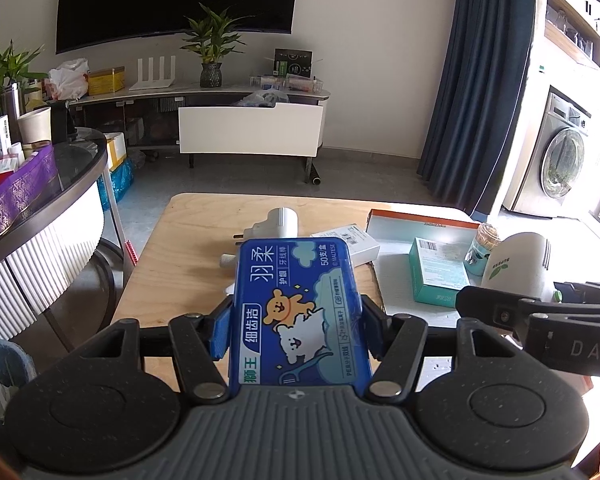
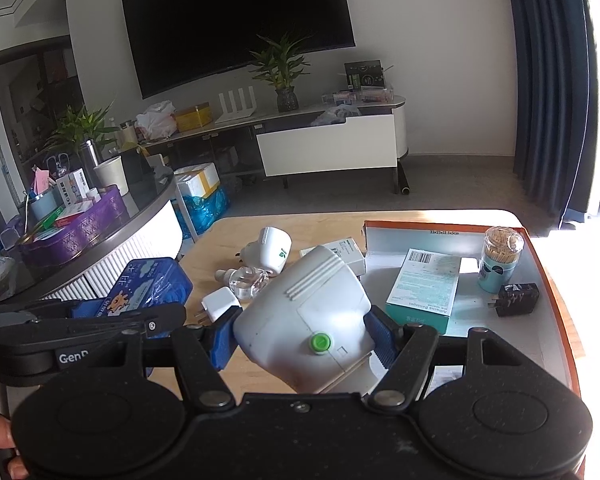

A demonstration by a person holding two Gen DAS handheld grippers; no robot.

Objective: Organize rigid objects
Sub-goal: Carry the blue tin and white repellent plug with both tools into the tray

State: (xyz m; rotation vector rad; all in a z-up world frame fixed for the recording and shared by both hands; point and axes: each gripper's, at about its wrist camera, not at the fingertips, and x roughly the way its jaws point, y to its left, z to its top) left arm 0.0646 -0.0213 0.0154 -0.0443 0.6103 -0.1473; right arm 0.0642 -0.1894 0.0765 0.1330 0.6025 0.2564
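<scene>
Blue floss box (image 1: 298,312) clamped in my left gripper (image 1: 296,326), above wooden table (image 1: 172,272). My right gripper (image 2: 306,330) clamps white plug-in device (image 2: 304,320) beside orange-rimmed tray (image 2: 548,264) with teal box (image 2: 424,288).

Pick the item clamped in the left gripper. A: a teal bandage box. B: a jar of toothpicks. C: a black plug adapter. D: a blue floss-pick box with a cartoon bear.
D: the left gripper has its blue pads pressed on both sides of the blue floss-pick box, whose bear label faces the left wrist camera.
</scene>
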